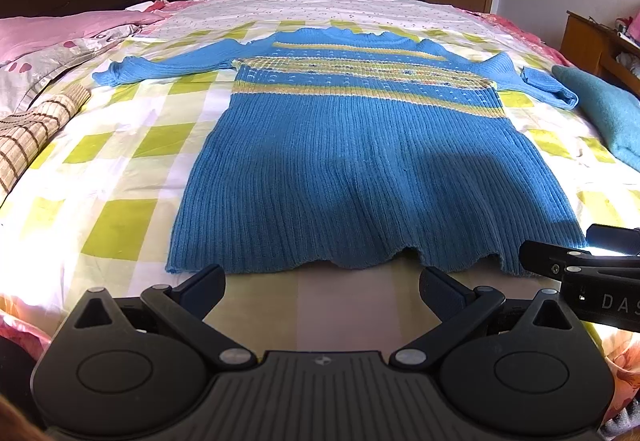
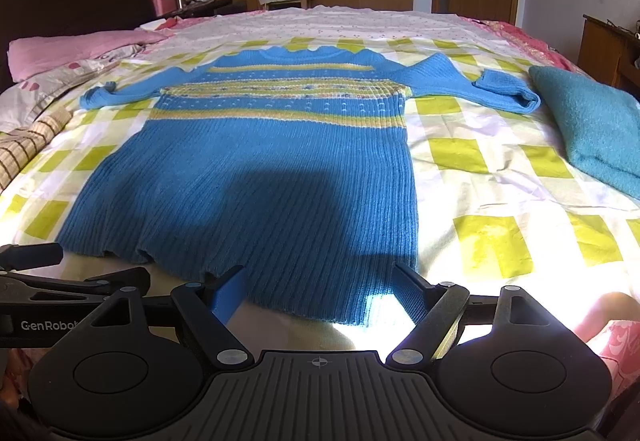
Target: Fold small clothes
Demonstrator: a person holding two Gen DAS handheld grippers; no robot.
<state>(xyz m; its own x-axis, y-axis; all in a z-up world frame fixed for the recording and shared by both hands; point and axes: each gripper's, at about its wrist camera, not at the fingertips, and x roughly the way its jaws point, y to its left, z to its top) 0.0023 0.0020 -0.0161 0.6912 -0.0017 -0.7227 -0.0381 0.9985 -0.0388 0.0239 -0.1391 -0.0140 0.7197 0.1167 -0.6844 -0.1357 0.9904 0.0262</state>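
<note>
Both claws hover low at the hem, side by side, the left gripper [image 1: 322,291] and right gripper [image 2: 320,291] each spread wide and holding nothing, before the ribbed blue sweater [image 1: 360,157] lying flat on the checked bedsheet [image 1: 132,161].

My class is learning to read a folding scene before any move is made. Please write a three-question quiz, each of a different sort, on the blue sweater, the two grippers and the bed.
1. True or false: the blue sweater lies spread flat on the checked bedsheet, both sleeves out to the sides.
2. Multiple choice: the left gripper is (A) open, holding nothing; (B) shut on the hem; (C) shut on a sleeve.
3. Short answer: what lies beside the sleeve on the sweater's right in the right wrist view?

Key
1. True.
2. A; the right gripper is open too, at the hem.
3. A folded teal garment.
</note>
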